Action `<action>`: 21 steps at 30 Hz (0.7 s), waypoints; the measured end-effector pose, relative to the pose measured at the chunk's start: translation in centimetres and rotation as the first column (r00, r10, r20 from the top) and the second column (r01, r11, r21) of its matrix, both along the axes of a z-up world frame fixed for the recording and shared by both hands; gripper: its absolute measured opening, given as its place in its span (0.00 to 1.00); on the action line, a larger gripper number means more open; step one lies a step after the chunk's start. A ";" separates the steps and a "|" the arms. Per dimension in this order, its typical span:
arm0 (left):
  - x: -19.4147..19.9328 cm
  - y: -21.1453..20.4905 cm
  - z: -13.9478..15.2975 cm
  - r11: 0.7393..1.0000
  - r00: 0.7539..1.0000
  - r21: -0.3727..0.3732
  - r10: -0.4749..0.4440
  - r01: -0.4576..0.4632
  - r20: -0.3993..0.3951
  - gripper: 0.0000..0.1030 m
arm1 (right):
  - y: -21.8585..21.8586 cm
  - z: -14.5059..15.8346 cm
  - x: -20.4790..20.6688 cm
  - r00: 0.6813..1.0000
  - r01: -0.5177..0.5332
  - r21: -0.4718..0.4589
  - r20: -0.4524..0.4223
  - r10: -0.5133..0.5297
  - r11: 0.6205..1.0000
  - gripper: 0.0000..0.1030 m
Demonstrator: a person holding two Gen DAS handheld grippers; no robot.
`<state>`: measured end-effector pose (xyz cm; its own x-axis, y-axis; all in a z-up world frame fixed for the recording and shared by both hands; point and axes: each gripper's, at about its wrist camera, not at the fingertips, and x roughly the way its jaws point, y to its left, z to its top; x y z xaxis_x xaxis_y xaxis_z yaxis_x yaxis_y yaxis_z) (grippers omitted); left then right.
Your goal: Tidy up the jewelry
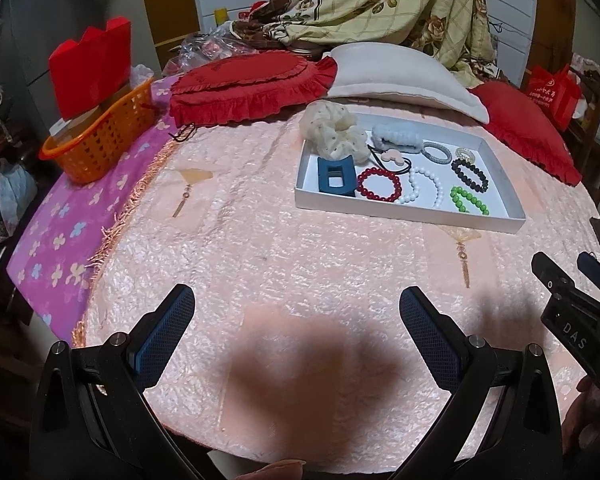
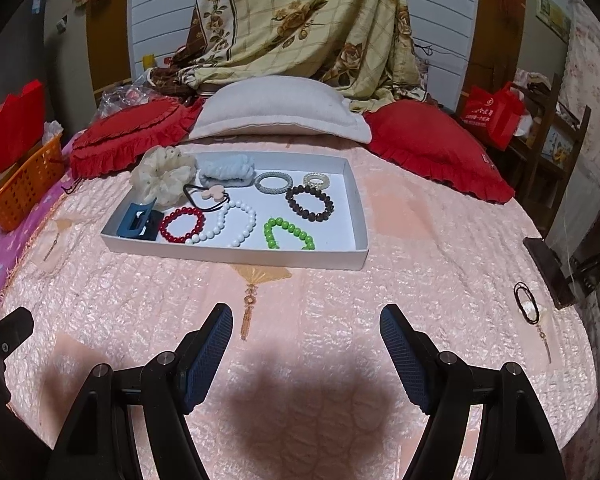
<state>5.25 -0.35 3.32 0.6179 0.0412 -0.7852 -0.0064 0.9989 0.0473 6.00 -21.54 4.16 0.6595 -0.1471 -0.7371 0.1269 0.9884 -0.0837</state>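
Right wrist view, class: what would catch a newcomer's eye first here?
The white tray on the pink bedspread, filled with a red bead bracelet, a white one, a green one and a black one. A lone dark hair tie lies on the bedspread to the right. The right gripper hangs open in front.

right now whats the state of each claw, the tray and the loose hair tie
left claw: open, empty
right claw: open, empty
white tray: flat on the bed, lidless, holding bracelets and hair accessories
green bead bracelet: in the tray, lying flat
blue hair clip: in the tray's corner
dark hair tie: on the bedspread, outside the tray
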 end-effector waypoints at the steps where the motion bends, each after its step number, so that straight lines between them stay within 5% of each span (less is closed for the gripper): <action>1: 0.1 0.0 -0.1 1.000 1.000 -0.003 -0.001 0.001 -0.003 1.00 | -0.1 0.0 0.2 1.000 0.003 -0.001 -0.003 -0.003 1.000 0.72; 21: 2.1 4.1 -2.2 0.996 0.997 -0.063 0.057 -0.061 -0.054 1.00 | 3.8 -0.7 2.9 0.995 -0.069 -0.026 -0.069 0.067 0.997 0.72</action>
